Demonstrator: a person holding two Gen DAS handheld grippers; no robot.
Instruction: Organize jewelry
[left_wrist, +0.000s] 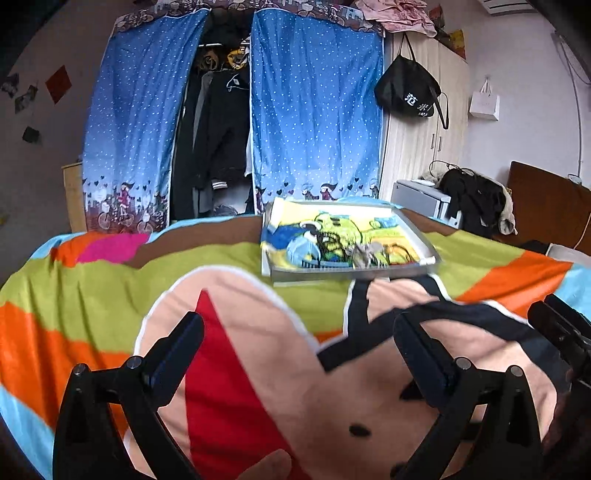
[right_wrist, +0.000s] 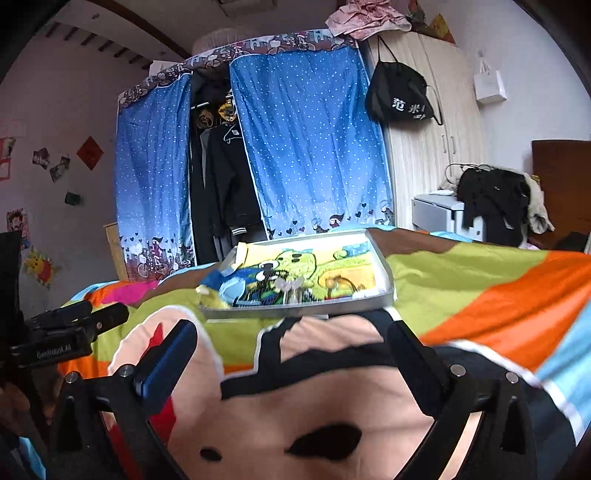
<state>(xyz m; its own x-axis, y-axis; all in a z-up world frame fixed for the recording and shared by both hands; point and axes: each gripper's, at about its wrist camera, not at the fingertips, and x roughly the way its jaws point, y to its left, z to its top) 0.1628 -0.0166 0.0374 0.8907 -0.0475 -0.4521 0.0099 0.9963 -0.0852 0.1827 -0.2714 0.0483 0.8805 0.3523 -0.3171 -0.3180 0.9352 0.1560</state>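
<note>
- Left gripper (left_wrist: 299, 325) is hanging over the bedspread (left_wrist: 258, 266) with its jaws spread wide and nothing between them.
- Right gripper (right_wrist: 291, 332) is doing the same alongside it: jaws gaping, gripping nothing, pointing toward the tray.
- The tray (left_wrist: 430, 248) is sitting ahead of both grippers on the bed, lined with a bright cartoon cloth (left_wrist: 332, 229), well clear of either pair of fingers.
- The jewelry (left_wrist: 364, 254) is lying near the tray's front edge, a small pale, shiny cluster; blur is keeping me from telling the pieces apart.
- From the right wrist view the same pale bits are showing (right_wrist: 290, 286) just behind the tray's near rim.
- Judging by looks, these pieces are going to be light, thin and slippery, likely to slide on the cloth or snag in it.
- Best hold, I reckon, is a gentle pinch across the thickest part of one piece, with the fingertips closing low against the cloth, never squeezing hard on delicate links.
</note>
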